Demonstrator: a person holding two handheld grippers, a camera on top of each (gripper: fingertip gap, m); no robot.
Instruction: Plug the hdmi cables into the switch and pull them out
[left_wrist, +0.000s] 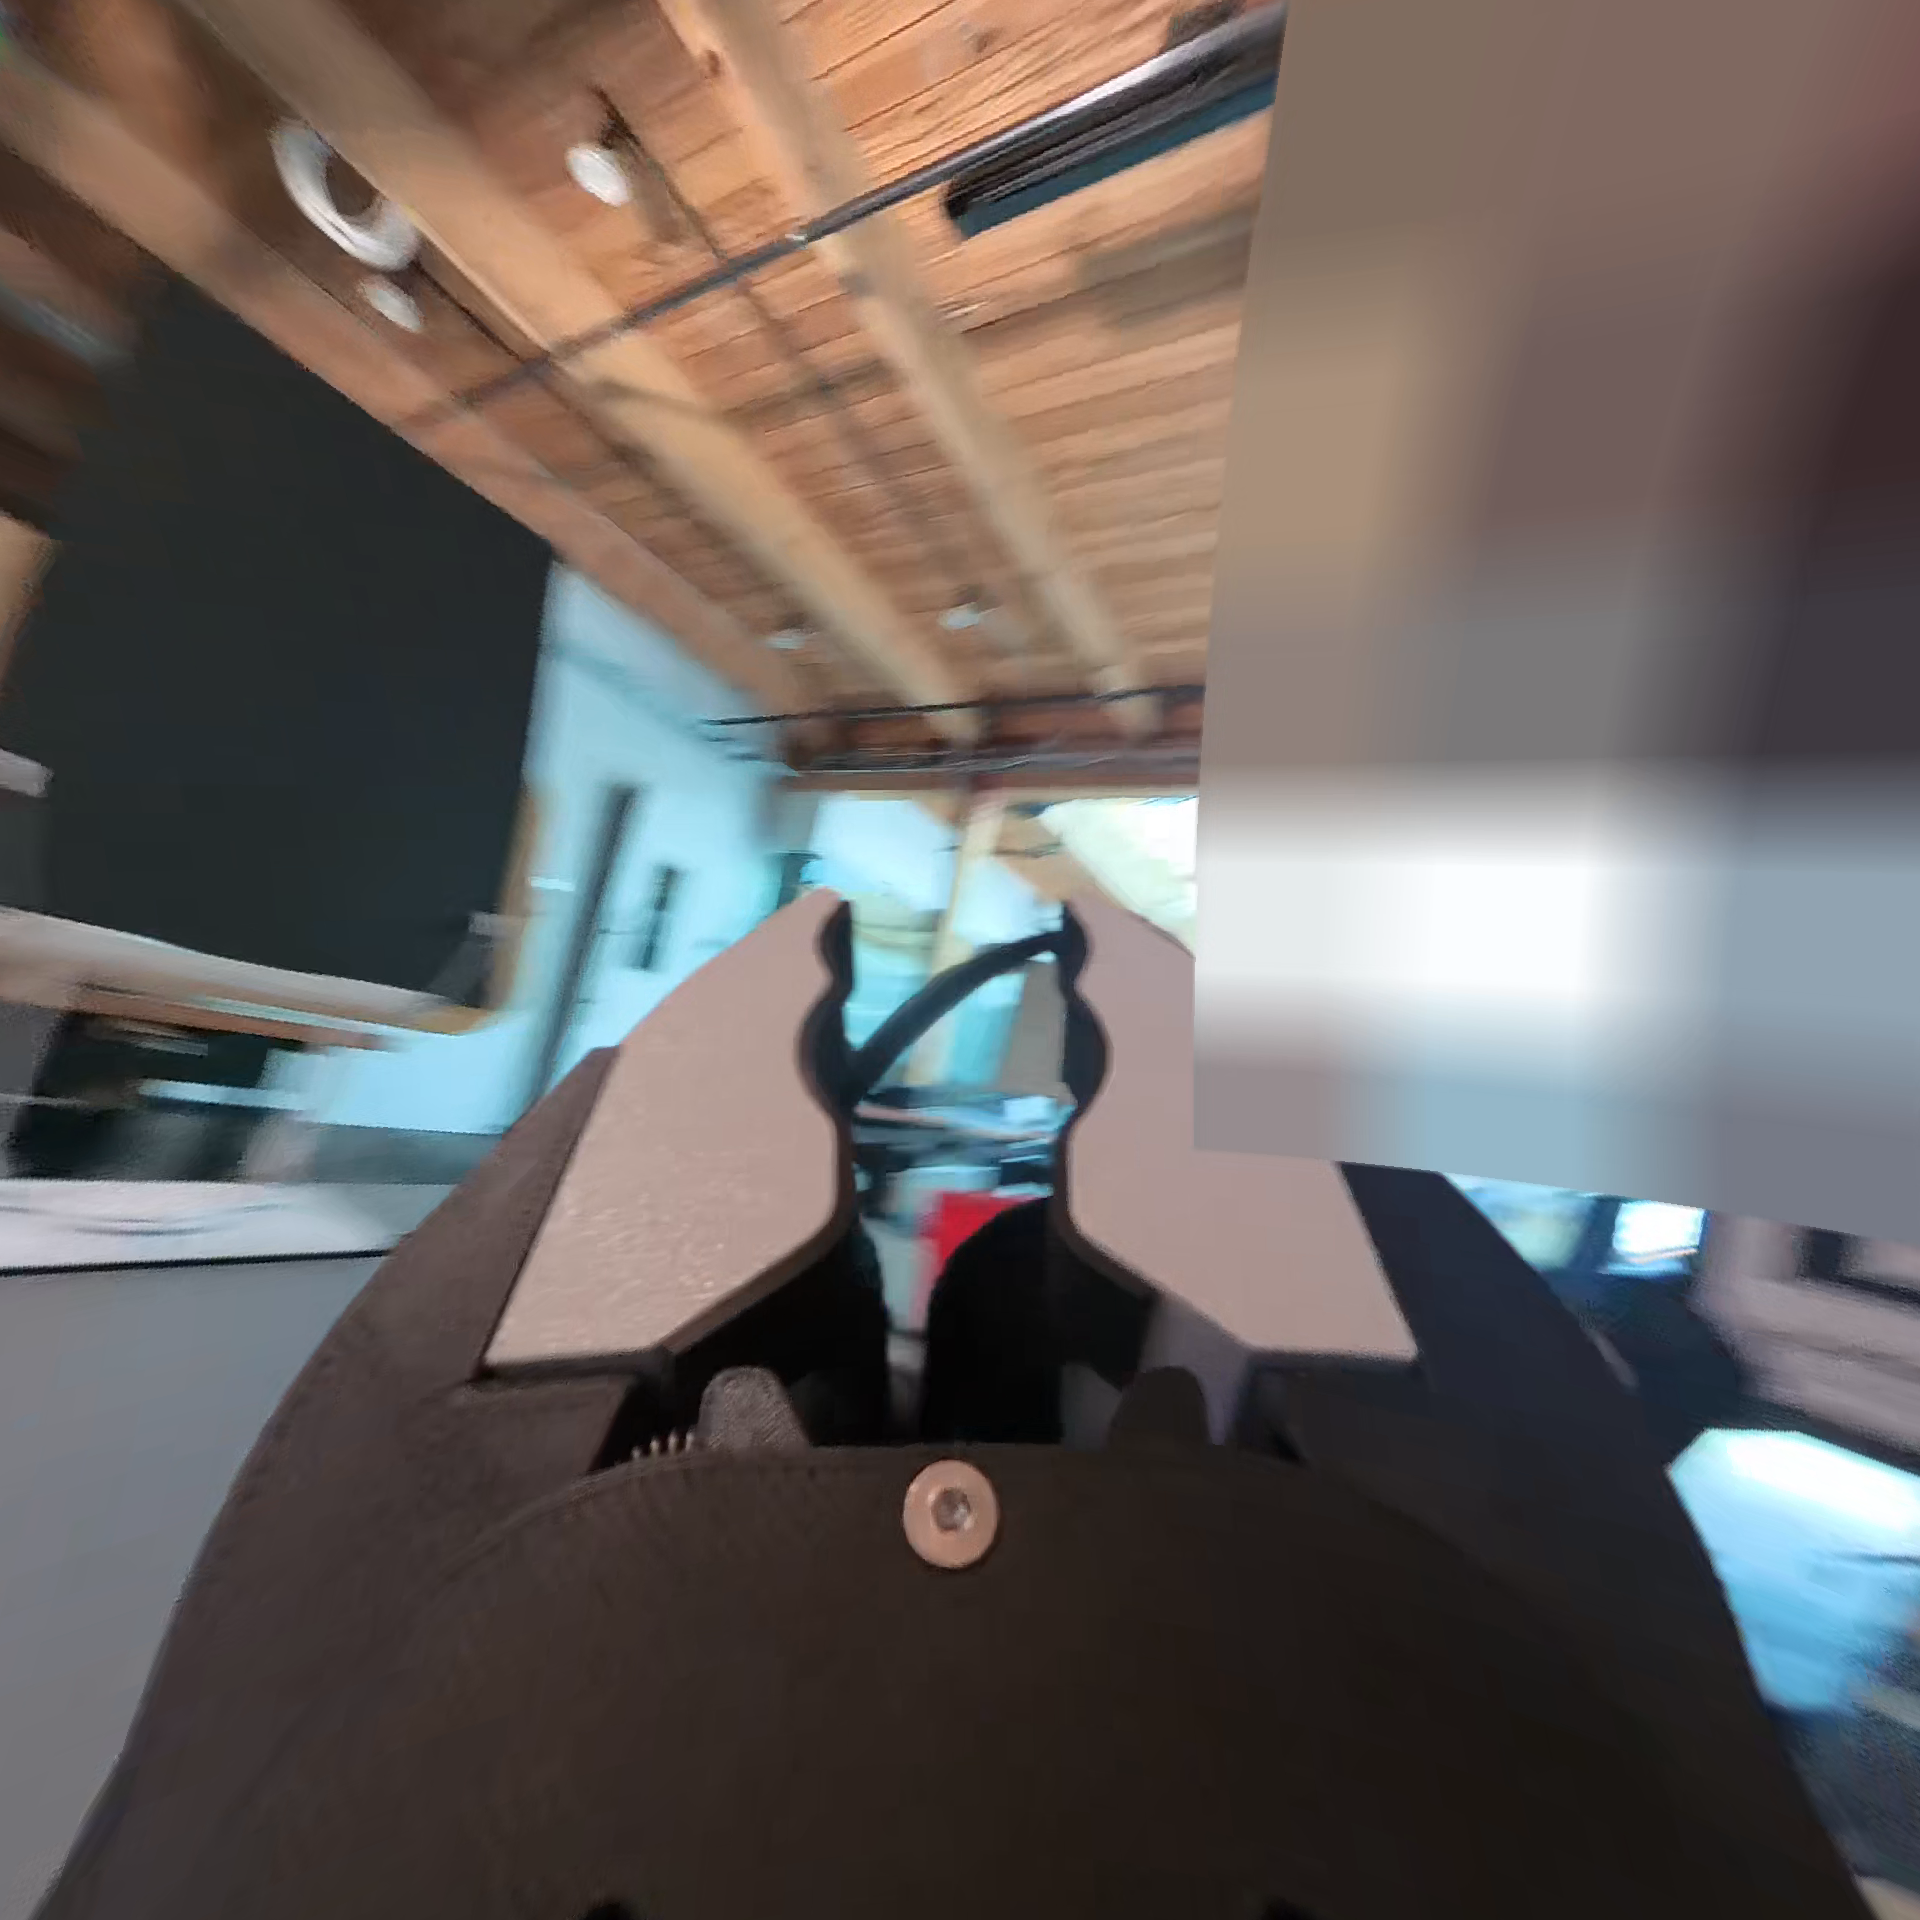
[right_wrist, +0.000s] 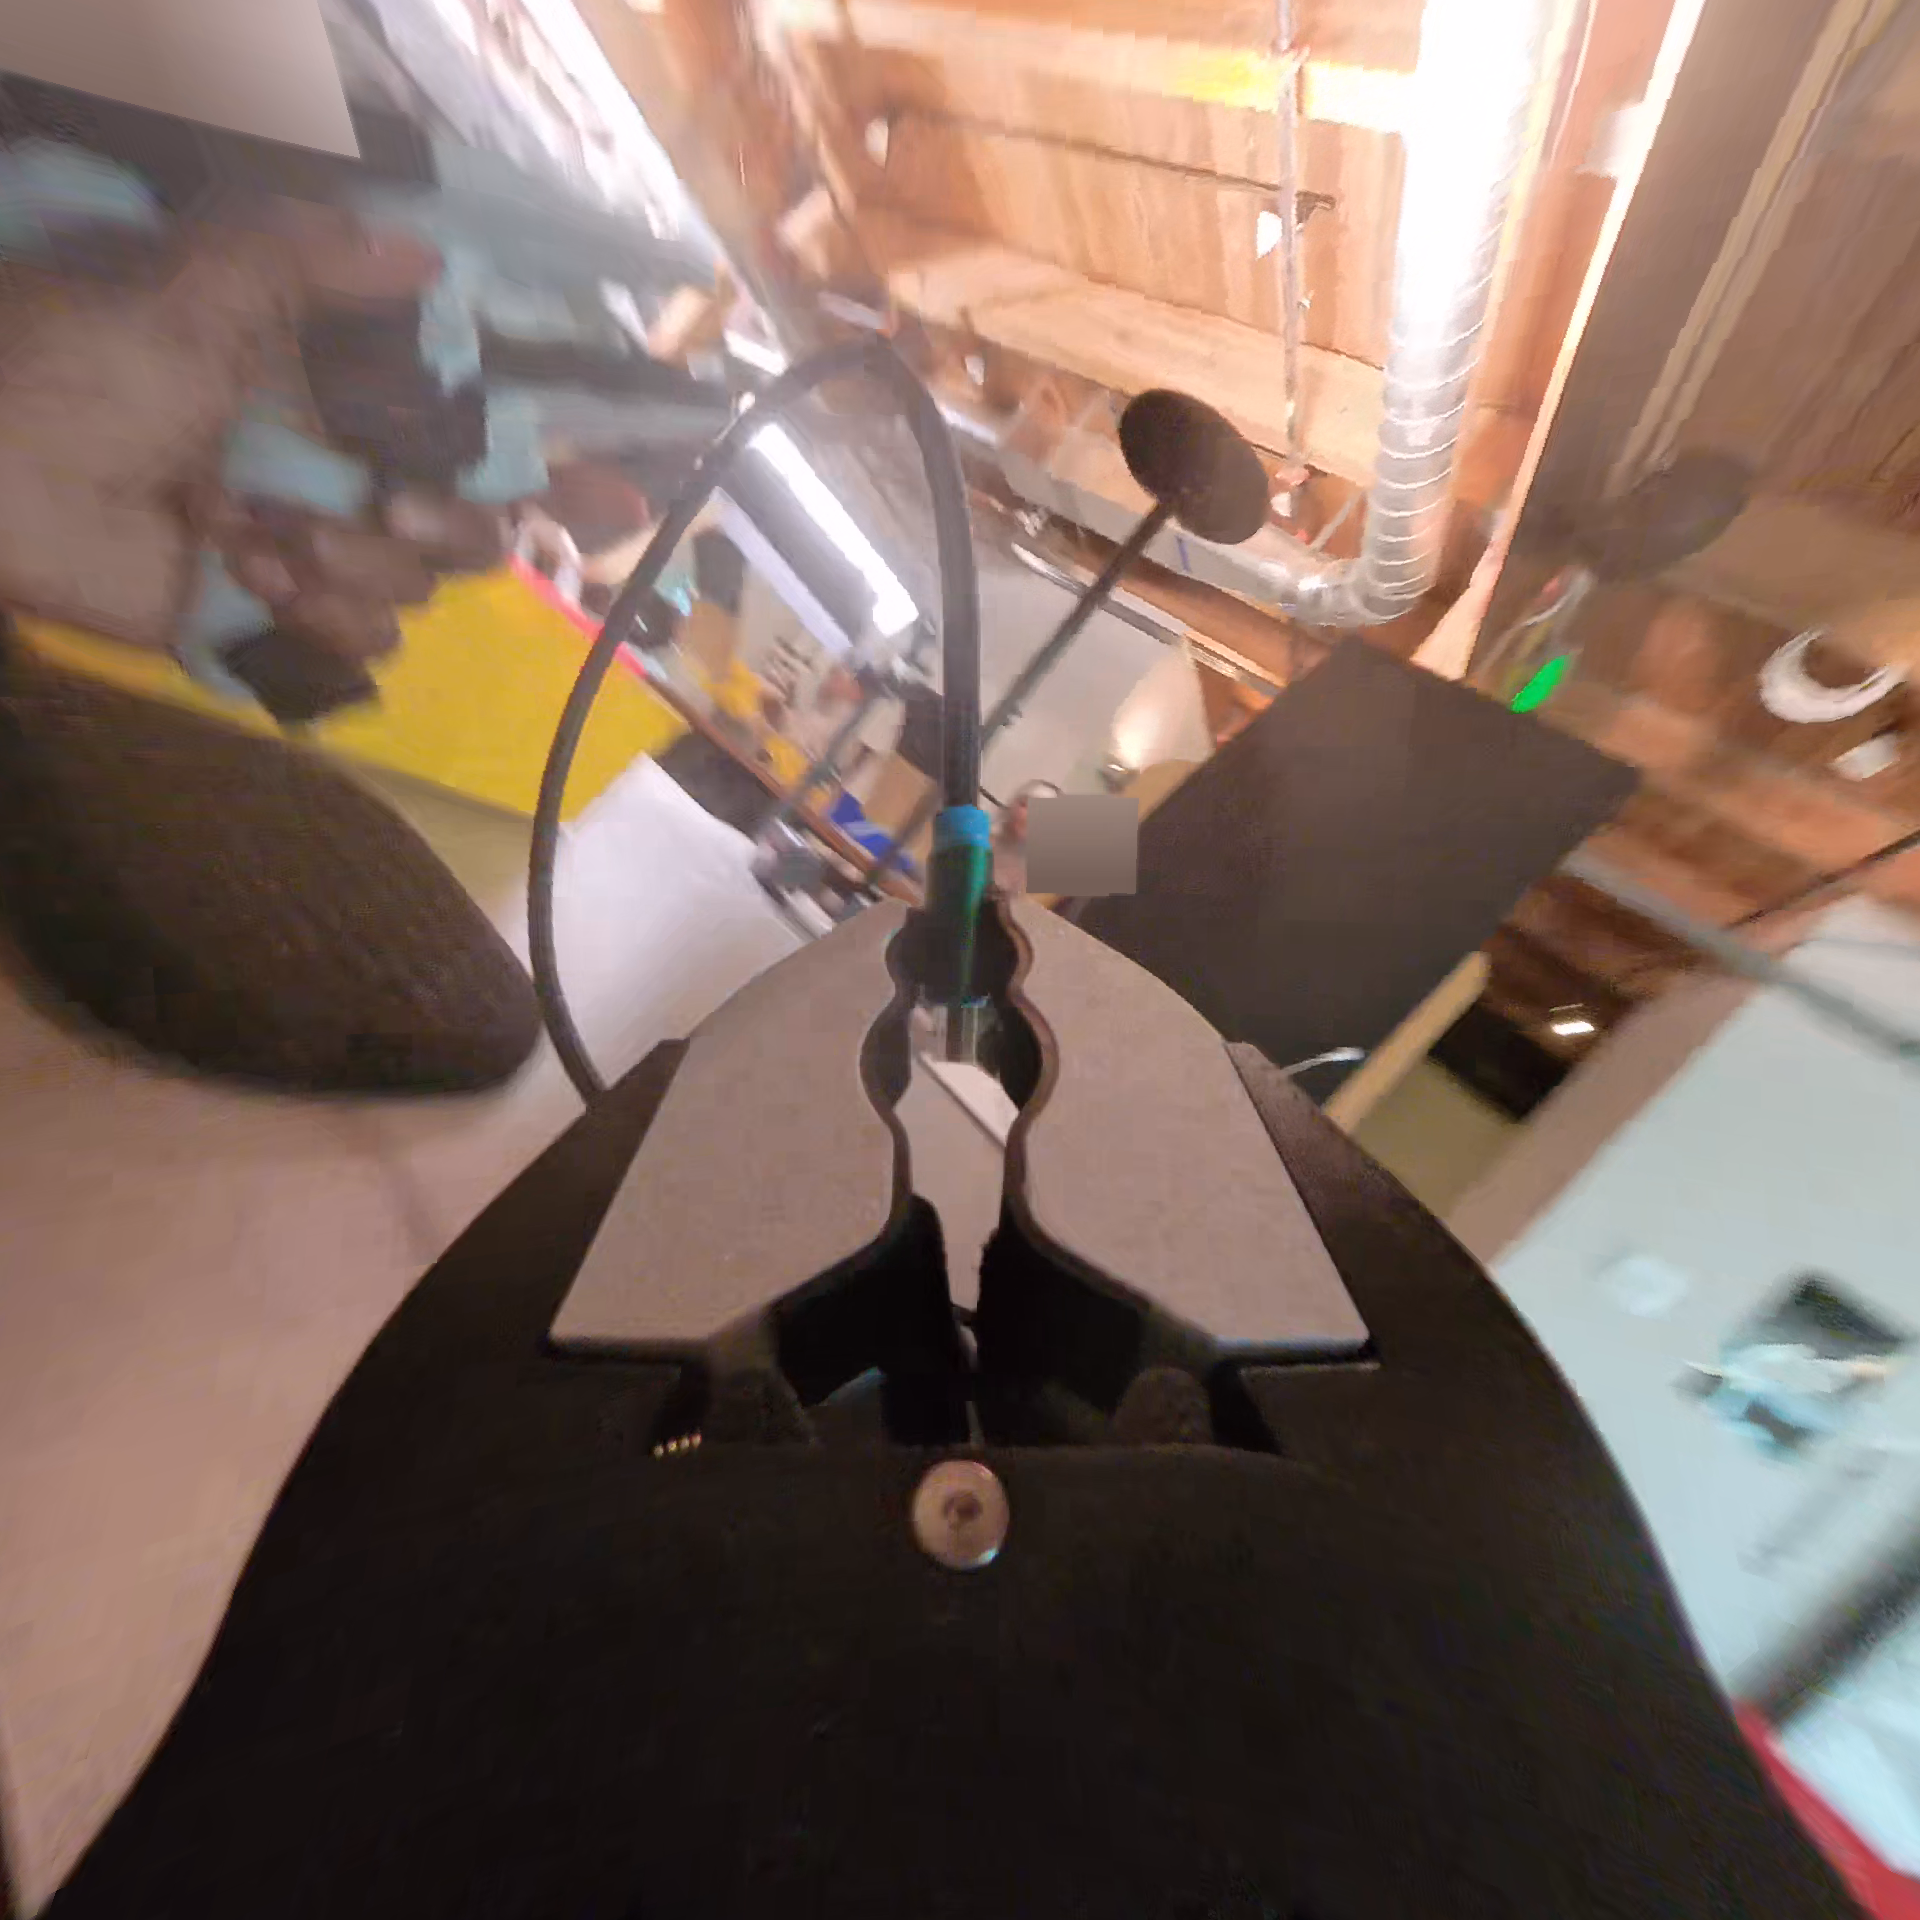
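In the right wrist view my right gripper is shut on an HDMI plug with a teal-blue band. The plug's metal end points back toward the camera between the fingers. Its black cable rises from the plug, loops over to the left and drops behind the left finger. In the left wrist view my left gripper points up toward the ceiling with its jaws apart. A black cable arcs across the gap beyond the fingertips; I cannot tell whether it touches them. The switch is not in view.
The left wrist view is motion-blurred, with a wooden beam ceiling and a dark wall panel. In the right wrist view a black microphone on a stalk, a black panel and a black mesh cushion surround the gripper. A person's hand shows blurred.
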